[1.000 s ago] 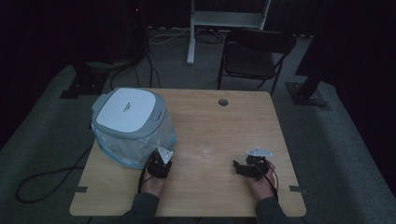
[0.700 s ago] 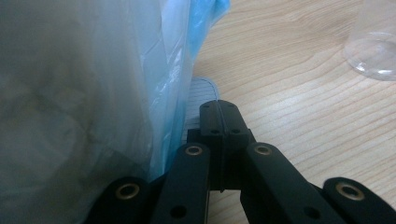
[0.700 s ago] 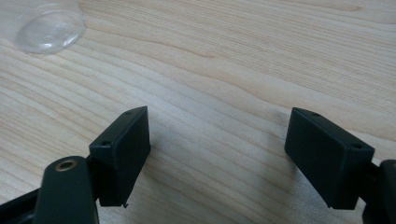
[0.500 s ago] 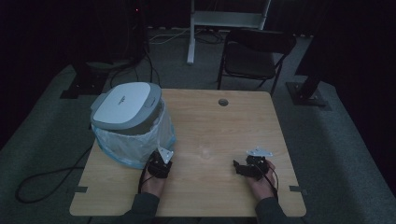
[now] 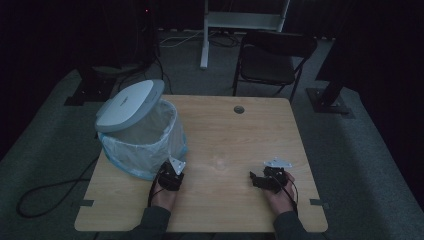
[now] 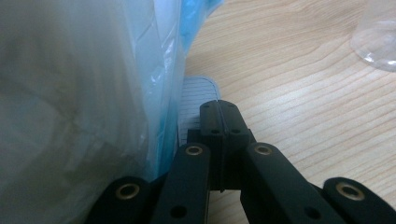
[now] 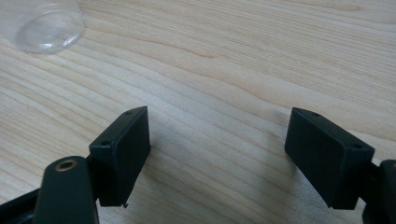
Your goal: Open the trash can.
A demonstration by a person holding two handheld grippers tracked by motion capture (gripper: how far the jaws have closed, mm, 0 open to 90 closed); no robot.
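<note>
A pedal bin (image 5: 145, 147) lined with a clear blue-tinted bag stands at the table's left, its white lid (image 5: 129, 104) tilted up and open. My left gripper (image 5: 168, 171) is at the bin's base. In the left gripper view the bag (image 6: 84, 93) is at the left. That gripper (image 6: 218, 106) is shut with nothing between its jaws, and its tips rest on the grey ribbed pedal (image 6: 195, 95). My right gripper (image 5: 254, 180) lies low over the wooden table (image 5: 240, 140) at the front right, pointing left. It (image 7: 217, 140) is open and holds nothing.
A clear plastic cup (image 7: 46, 25) stands on the table between the grippers, also seen as the cup (image 6: 377, 39) in the left gripper view. A dark chair (image 5: 272, 57) is behind the table. A cable hole (image 5: 239, 109) sits near the far edge.
The bin's lid has swung up from closed to wide open, tilting back and left. Both grippers have stayed in place.
</note>
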